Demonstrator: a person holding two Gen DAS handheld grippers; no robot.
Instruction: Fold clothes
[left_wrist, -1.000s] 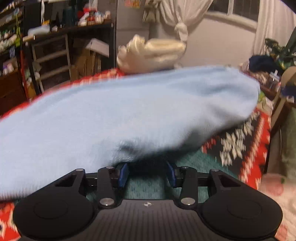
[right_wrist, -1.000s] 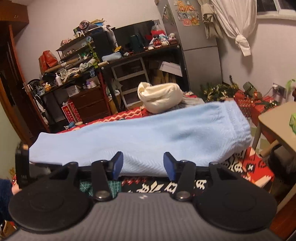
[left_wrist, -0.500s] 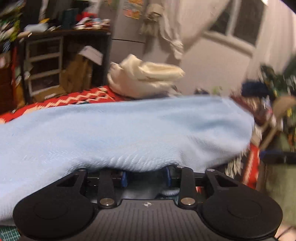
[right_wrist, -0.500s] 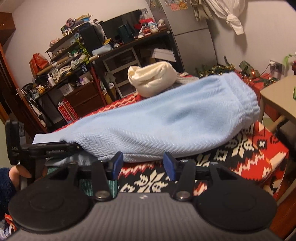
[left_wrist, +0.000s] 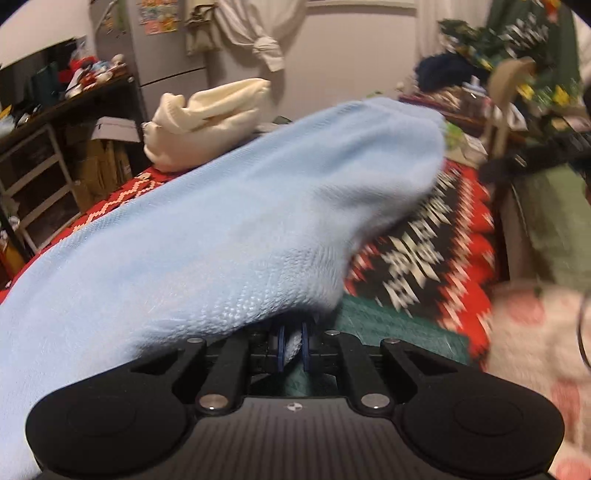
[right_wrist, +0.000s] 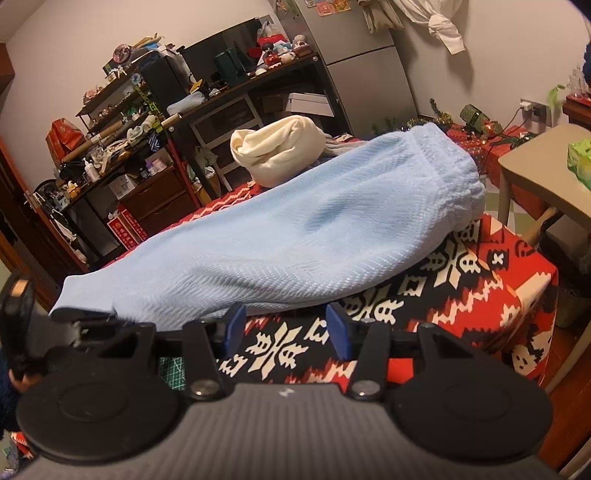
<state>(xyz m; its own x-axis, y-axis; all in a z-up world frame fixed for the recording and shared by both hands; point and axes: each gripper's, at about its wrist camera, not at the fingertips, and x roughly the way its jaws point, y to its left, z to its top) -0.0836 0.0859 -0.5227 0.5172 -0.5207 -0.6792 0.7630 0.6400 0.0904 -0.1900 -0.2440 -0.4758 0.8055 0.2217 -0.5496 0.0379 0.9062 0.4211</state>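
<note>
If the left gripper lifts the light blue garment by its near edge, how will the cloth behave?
Probably floppy: the light blue garment lies slumped on the patterned cloth. Its thick knit suggests it will sag and trail. The left gripper, jaws closed on the edge, looks unlikely to slip.

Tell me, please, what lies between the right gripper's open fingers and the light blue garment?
In the right wrist view, only a strip of the patterned red, black and white cloth separates the right gripper from the light blue garment; nothing else lies there.

Left tongs tips buried under blue garment
</note>
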